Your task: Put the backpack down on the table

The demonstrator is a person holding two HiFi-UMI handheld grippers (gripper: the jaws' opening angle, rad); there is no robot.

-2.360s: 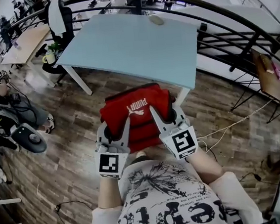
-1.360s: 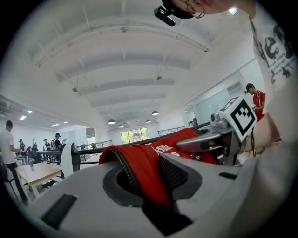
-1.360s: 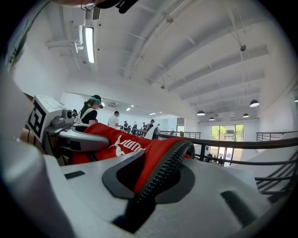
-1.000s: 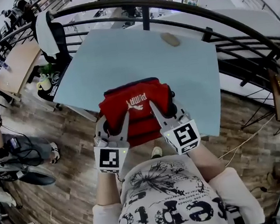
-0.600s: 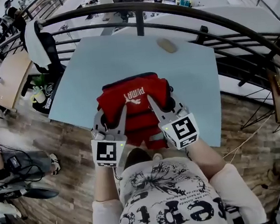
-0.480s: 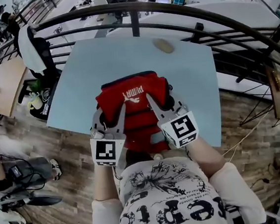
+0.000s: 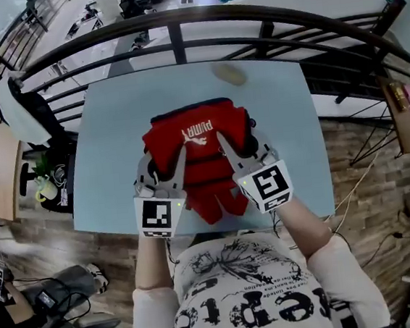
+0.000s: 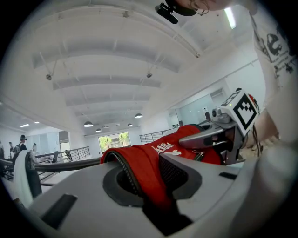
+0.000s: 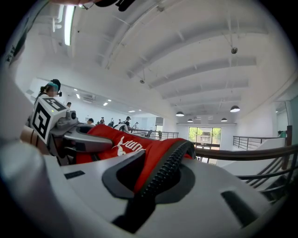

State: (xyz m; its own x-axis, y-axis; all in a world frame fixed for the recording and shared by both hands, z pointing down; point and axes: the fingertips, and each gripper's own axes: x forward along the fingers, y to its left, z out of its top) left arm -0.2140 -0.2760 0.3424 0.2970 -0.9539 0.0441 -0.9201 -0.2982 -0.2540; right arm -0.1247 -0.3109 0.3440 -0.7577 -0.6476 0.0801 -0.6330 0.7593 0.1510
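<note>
The red backpack (image 7: pixel 197 140) with a white logo hangs over the light blue table (image 7: pixel 111 137), near its middle and front. I cannot tell whether its underside touches the tabletop. My left gripper (image 7: pixel 165 162) is shut on the backpack's left side, and red fabric and a black zipper edge (image 8: pixel 135 162) are pinched between its jaws. My right gripper (image 7: pixel 241 143) is shut on the right side, where red fabric and black ribbed trim (image 9: pixel 160 172) sit in its jaws. Each gripper view shows the other gripper across the bag.
A small beige object (image 7: pixel 227 73) lies at the table's far edge. A dark curved railing (image 7: pixel 177 35) runs right behind the table. A chair draped in white cloth (image 7: pixel 19 113) stands to the left, and a wooden desk (image 7: pixel 407 113) to the right. Wood floor lies below.
The table has come closer beneath me. The backpack, earlier over the floor and the table's near edge, now hangs over the tabletop. Both grippers still grip it the same way.
</note>
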